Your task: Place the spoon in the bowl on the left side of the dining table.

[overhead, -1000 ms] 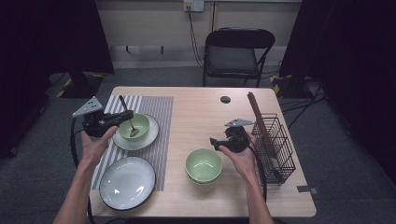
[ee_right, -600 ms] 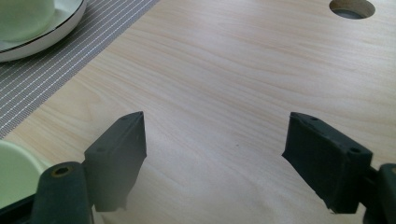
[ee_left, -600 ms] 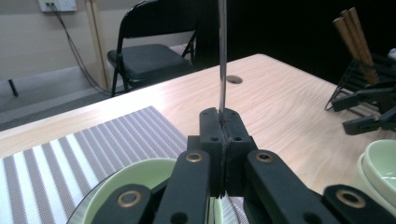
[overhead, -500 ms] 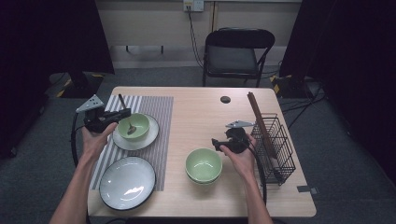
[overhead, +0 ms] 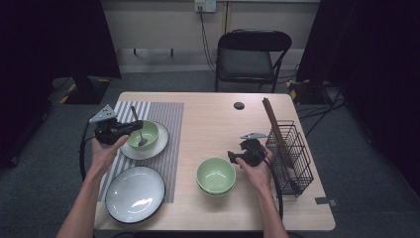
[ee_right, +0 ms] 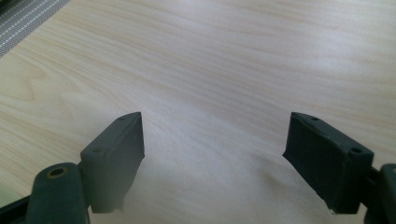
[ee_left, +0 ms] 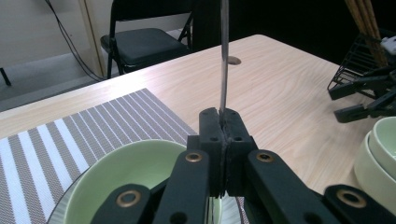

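At left of the high view, the left gripper (overhead: pixel 130 127) is clamped on a spoon (overhead: pixel 138 130) — its head apparently inside the small green bowl (overhead: pixel 143 134) on its saucer (overhead: pixel 159 144). Next likely: lifting it clear. The right gripper (overhead: pixel 232 156) — jaws apart — hovers beside the stacked bowls (overhead: pixel 216 175).

The table (overhead: pixel 218 124) is evenly lit from overhead, while the room's left and right sides are lost in near-black. A white glare patch is seen on the dark-rimmed plate (overhead: pixel 134 193). Soft, short shadows are cast under the stacked green bowls (overhead: pixel 216 176). In the left gripper view the near jaws are rendered slightly soft. In the right gripper view the wood grain is sharp and the jaw edges are blurred.
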### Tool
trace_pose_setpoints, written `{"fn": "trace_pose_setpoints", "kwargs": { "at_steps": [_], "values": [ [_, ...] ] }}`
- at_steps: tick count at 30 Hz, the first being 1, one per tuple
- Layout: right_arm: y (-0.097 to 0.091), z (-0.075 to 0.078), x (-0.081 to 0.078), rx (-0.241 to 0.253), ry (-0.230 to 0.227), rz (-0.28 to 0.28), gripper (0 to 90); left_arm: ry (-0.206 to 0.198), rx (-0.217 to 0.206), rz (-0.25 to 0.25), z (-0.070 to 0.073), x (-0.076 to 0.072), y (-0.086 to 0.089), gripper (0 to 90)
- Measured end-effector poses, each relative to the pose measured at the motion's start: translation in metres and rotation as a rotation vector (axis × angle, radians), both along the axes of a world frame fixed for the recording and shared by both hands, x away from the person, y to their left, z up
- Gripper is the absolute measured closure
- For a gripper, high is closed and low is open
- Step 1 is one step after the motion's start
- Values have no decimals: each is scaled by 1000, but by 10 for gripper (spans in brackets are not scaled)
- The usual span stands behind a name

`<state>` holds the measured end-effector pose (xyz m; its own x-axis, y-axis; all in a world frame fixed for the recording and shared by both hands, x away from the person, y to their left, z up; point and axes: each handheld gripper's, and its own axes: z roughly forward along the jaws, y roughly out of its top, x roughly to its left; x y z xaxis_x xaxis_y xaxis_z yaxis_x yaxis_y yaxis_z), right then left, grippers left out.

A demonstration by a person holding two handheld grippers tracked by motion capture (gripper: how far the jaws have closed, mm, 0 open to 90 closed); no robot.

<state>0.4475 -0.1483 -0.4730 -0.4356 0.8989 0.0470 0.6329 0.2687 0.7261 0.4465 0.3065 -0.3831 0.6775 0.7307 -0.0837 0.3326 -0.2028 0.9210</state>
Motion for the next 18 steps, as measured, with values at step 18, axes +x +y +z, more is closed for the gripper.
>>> {"fn": "trace_pose_setpoints", "kwargs": {
  "at_steps": [18],
  "values": [
    [3,-20,-4,-83,31,1,170,49,4,-5,-12,-5,-2,868]
  ]
}}
